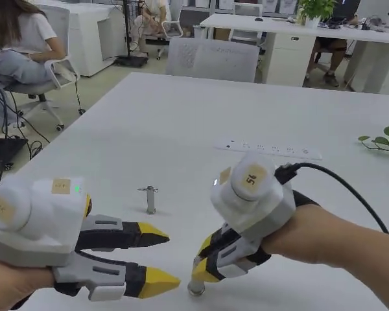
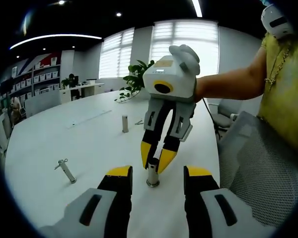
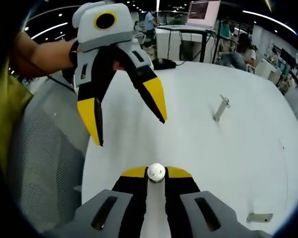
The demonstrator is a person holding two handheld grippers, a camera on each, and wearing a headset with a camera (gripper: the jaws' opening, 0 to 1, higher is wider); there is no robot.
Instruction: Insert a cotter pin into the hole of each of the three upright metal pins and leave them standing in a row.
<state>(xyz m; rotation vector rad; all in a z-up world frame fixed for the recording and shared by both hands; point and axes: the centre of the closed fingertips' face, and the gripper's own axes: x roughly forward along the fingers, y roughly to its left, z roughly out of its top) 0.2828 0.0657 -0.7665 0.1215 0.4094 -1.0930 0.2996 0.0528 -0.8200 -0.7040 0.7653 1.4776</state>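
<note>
Tabletop [image 1: 181, 116] white and broad, spanning most of head view from lower edge to upper third.

Right gripper [image 1: 204, 271] at lower centre of head view, pointed steeply down, jaws clamped on the upper end of a metal pin [image 1: 196, 286] standing upright on the table. In right gripper view, round pin head pinched between its own jaws at bottom centre.

Left gripper [image 1: 161, 258] at lower left of head view, held roughly level, jaws spread apart with nothing between them, yellow ends aimed toward the held pin, near it but not touching. In left gripper view, same held pin at bottom centre, just ahead of the gap between the open jaws, right gripper reaching down onto it from above.

Power strip [image 1: 269, 149] flat on the table, right of centre in head view, well apart from both grippers.

Second metal pin [image 1: 150, 202] upright at centre left of head view, apart from both grippers, with a cotter pin [image 1: 148, 190] crosswise through its top.

Third pin [image 2: 124, 124] upright farther back, upper centre-left of left gripper view.
</note>
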